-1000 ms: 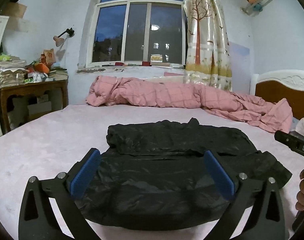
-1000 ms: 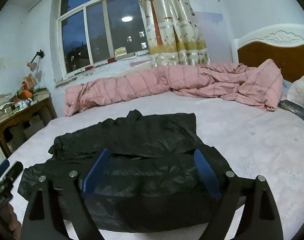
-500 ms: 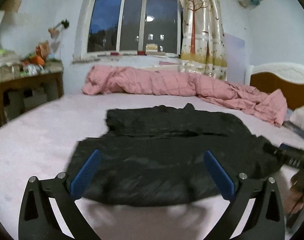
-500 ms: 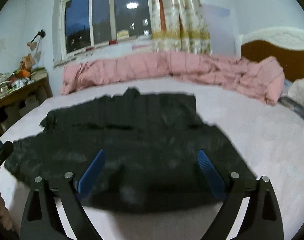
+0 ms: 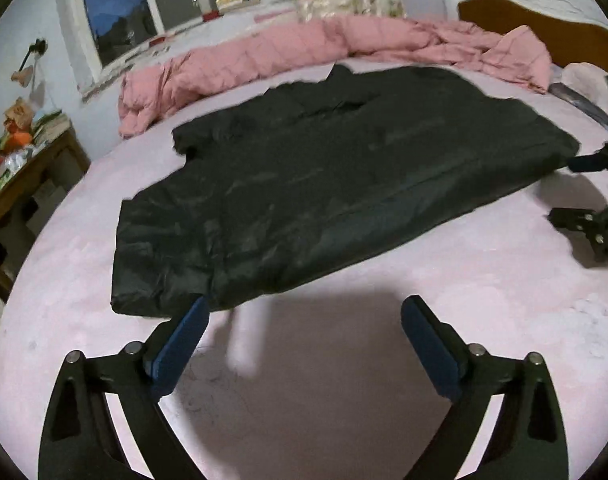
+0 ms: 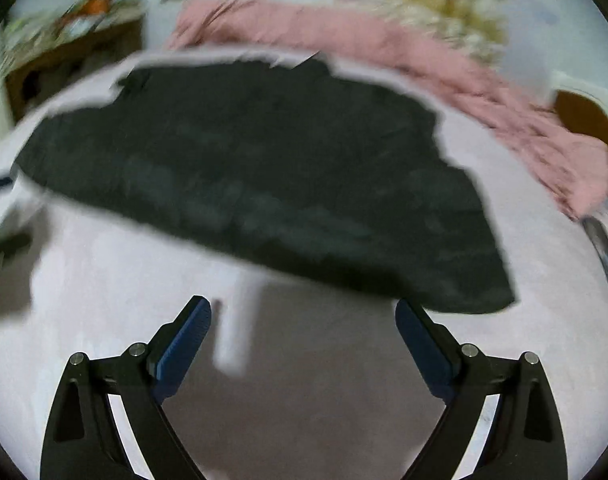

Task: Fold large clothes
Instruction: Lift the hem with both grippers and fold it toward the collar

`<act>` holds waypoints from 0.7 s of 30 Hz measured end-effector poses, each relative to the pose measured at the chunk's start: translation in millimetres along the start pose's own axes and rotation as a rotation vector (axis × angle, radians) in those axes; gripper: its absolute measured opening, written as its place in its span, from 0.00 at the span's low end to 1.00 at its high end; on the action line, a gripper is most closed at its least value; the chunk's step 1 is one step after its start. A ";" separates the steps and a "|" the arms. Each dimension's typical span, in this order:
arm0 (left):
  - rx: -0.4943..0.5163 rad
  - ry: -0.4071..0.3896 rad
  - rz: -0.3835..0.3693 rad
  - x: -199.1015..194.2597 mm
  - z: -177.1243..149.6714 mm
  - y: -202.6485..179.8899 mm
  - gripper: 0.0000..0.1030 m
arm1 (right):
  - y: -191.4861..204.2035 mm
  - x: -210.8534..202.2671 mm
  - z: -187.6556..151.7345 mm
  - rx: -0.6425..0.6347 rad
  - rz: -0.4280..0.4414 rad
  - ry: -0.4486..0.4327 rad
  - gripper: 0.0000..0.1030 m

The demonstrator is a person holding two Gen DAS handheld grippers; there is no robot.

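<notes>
The black jacket (image 5: 324,184) lies flat mid-bed. The left gripper (image 5: 304,316) is closing on nothing; the right gripper (image 6: 304,316) is spread, empty. Grab both near hem corners together — then lift evenly.

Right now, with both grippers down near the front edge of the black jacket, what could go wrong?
1. The left gripper is closing with only one pad at the black jacket hem; it may pinch nothing.
2. The right gripper stands open over bare bed sheet, short of the hem.
3. The pink quilt lies just behind; a far fold could catch it.
</notes>
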State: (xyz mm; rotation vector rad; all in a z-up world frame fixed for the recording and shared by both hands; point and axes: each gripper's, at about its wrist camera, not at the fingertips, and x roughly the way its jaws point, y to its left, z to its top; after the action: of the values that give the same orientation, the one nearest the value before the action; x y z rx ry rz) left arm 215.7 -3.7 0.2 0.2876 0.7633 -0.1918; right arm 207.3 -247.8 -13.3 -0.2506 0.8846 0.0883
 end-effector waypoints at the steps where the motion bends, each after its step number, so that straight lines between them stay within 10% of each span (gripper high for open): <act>1: -0.014 0.022 0.003 5.3 0.1 2.1 0.94 | 3.0 2.7 -0.8 -0.038 -0.024 0.005 0.92; 10: 0.069 0.020 0.144 34.4 15.5 -2.6 0.94 | 14.9 16.2 10.4 -0.087 -0.280 -0.021 0.92; 21: -0.038 0.068 0.067 46.0 21.5 24.0 0.97 | -3.1 30.2 23.2 -0.042 -0.226 -0.019 0.92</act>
State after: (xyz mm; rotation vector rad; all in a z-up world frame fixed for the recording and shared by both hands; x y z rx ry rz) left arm 268.9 8.9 -13.0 0.2842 0.8223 -0.1045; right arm 244.5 -245.7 -22.0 -0.3866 0.8313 -0.1013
